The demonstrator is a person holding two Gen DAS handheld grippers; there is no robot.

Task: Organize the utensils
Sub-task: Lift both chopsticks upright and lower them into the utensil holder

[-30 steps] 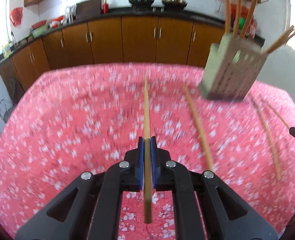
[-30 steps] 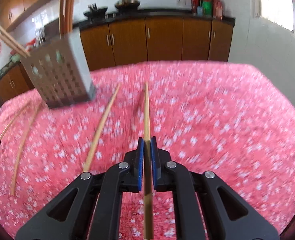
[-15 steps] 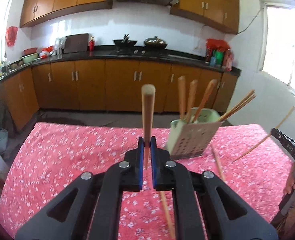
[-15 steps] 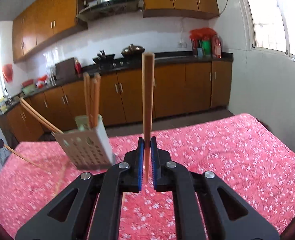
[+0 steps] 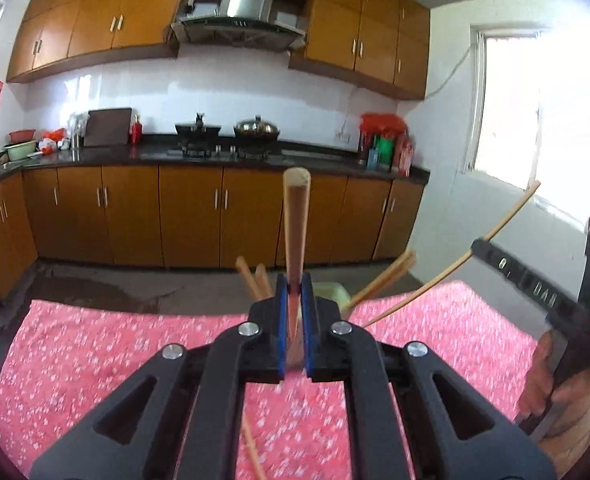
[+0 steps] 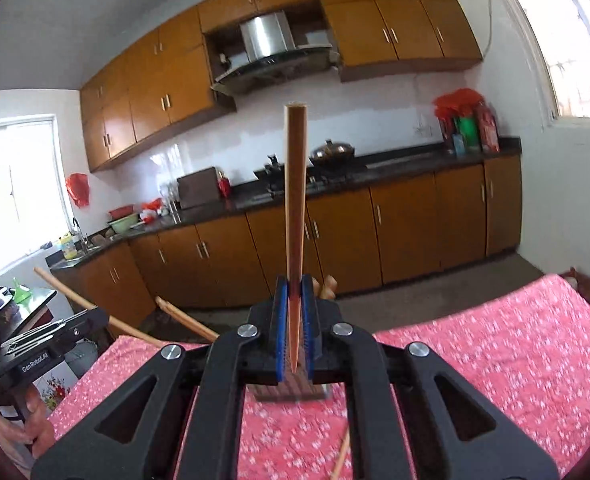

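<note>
In the left wrist view, our left claw [image 5: 294, 312] is clamped on a wooden chopstick [image 5: 295, 224] that points up and away over the red floral counter [image 5: 95, 360]. The utensil holder [image 5: 327, 290] sits just beyond, mostly hidden. At far right our right claw grips another chopstick [image 5: 507, 224].

In the right wrist view, our right claw [image 6: 294, 320] pinches its chopstick [image 6: 295, 200] upright; the holder's base [image 6: 289, 392] shows beneath.
</note>
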